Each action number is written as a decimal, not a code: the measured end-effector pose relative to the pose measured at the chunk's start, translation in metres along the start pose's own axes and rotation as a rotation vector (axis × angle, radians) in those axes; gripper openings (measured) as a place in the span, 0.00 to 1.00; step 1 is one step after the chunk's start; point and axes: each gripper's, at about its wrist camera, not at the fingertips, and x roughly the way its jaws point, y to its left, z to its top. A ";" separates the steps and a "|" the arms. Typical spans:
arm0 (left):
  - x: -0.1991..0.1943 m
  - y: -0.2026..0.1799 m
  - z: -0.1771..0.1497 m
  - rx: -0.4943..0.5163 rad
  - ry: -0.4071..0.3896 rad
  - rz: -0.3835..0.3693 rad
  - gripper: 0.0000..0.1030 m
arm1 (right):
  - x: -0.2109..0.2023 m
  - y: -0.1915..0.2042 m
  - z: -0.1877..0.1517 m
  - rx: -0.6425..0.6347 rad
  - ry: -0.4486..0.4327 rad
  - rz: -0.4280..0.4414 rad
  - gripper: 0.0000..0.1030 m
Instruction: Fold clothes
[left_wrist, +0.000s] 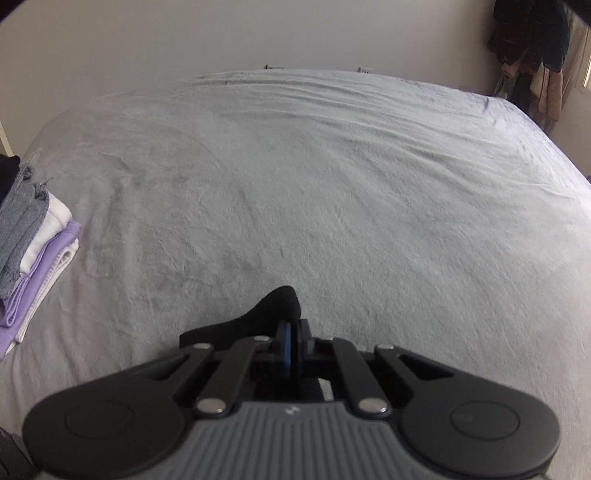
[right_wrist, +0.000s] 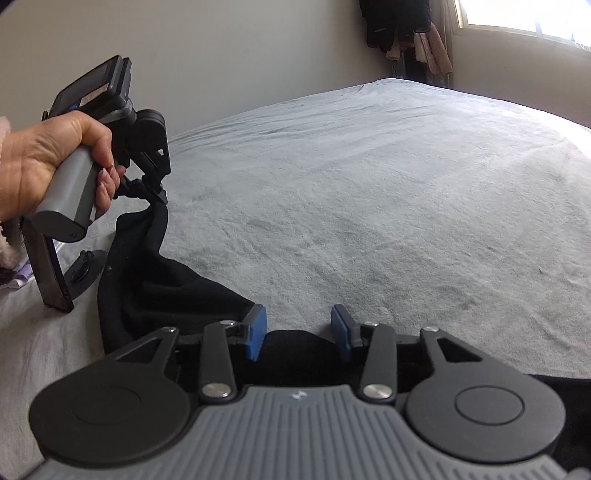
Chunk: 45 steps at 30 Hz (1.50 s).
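Note:
A black garment (right_wrist: 155, 291) lies at the near edge of the grey bed (right_wrist: 369, 184). My left gripper (left_wrist: 291, 332) is shut on a corner of the black garment (left_wrist: 275, 306), which pokes out past the blue pads. In the right wrist view a hand holds that left gripper (right_wrist: 157, 195) up at the left, and the cloth hangs from it in a drooping fold. My right gripper (right_wrist: 299, 332) is open, its blue pads (right_wrist: 256, 334) standing apart over the garment's near edge, with some black cloth low between them.
A stack of folded clothes (left_wrist: 33, 251), grey, white and lilac, sits at the bed's left edge. Clothes (right_wrist: 402, 29) hang in the far right corner by a window (right_wrist: 524, 18). The bed (left_wrist: 332, 184) stretches wide and bare ahead.

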 end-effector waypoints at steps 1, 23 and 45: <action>-0.005 0.001 0.002 -0.010 -0.034 -0.001 0.02 | 0.001 0.001 -0.001 -0.015 0.005 -0.012 0.37; -0.022 -0.013 0.004 0.118 0.027 -0.138 0.40 | -0.014 0.008 0.011 -0.020 -0.052 0.188 0.20; -0.105 0.034 -0.107 0.257 -0.106 -0.351 0.45 | -0.007 0.005 0.006 -0.012 -0.026 0.114 0.34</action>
